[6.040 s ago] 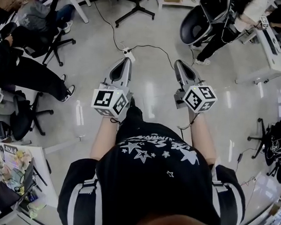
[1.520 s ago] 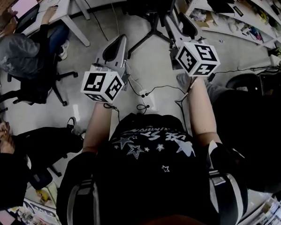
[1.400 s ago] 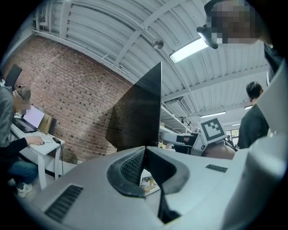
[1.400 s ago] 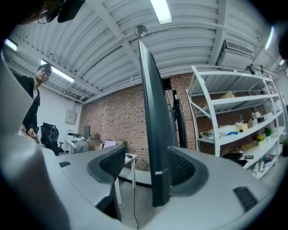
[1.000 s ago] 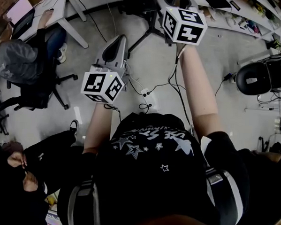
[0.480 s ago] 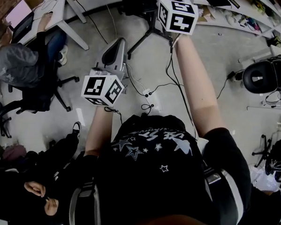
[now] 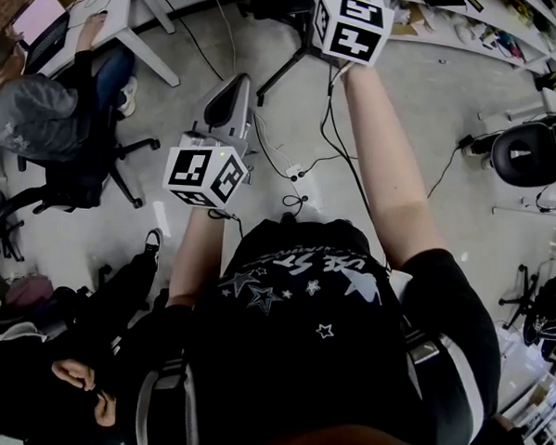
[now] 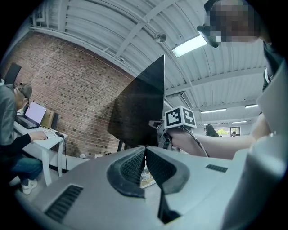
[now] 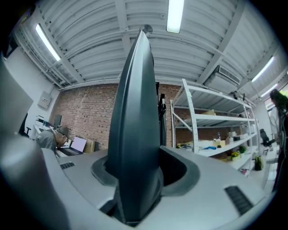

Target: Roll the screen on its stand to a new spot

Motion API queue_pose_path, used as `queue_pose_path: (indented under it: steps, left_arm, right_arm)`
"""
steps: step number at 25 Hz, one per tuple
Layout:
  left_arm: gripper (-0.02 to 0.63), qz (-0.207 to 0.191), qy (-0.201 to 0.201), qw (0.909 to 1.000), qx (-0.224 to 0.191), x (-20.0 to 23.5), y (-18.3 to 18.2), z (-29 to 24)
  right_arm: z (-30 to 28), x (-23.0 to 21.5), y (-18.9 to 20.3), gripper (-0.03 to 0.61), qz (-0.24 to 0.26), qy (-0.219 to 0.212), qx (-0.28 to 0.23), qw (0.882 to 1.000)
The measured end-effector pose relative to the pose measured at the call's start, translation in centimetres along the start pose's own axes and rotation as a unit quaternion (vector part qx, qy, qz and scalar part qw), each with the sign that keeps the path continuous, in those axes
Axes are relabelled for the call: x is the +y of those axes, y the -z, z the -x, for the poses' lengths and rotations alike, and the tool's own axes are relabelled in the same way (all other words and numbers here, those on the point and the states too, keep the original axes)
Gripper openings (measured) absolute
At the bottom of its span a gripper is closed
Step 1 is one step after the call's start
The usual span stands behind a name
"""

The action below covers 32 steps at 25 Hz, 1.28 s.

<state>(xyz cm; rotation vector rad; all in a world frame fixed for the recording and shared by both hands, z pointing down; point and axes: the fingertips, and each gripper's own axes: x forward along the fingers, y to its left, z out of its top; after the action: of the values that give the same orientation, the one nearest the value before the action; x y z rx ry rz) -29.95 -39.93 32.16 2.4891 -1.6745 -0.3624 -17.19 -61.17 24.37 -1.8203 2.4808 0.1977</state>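
The screen is a tall dark panel, seen edge-on in the right gripper view; black stand legs spread on the floor below it. My right gripper reaches forward on an outstretched arm, its marker cube at the head view's top. Its jaws are closing with the screen's edge between them; a gap still shows at the right jaw. My left gripper hangs lower and to the left, shut and empty, pointing toward the screen.
A person sits at a desk with a laptop at upper left, on an office chair. A power strip and cables lie on the floor ahead. A black chair stands right. White shelving rises behind the screen.
My right arm has stretched forward and up until its cube sits at the view's top by the screen. The left gripper has barely moved.
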Motion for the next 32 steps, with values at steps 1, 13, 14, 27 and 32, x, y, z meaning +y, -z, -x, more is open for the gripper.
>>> queue_pose_path:
  steps: [1,13,14,27,32]
  left_arm:
    - [0.011,0.001,-0.003,1.0,0.001,0.2,0.0,0.2]
    - [0.011,0.011,-0.023,0.9997,-0.003,1.2,0.0,3.0]
    - [0.011,0.013,-0.025,0.9996,-0.003,1.2,0.0,3.1]
    - [0.011,0.018,-0.037,0.9991,0.002,-1.1,1.3,4.9]
    - [0.012,0.015,-0.043,0.999,0.001,-3.1,1.0,6.1]
  right_arm:
    - [0.0,0.1,0.0,0.209,0.0,0.0,0.001,1.0]
    - [3.7,0.8,-0.9,0.209,0.003,-0.003,-0.016,1.0]
    - [4.1,0.9,-1.0,0.209,0.003,-0.004,-0.016,1.0]
    - [7.6,0.3,-1.3,0.209,-0.009,-0.007,-0.015,1.0]
    - [8.9,1.3,-1.6,0.21,-0.005,0.001,-0.014,1.0]
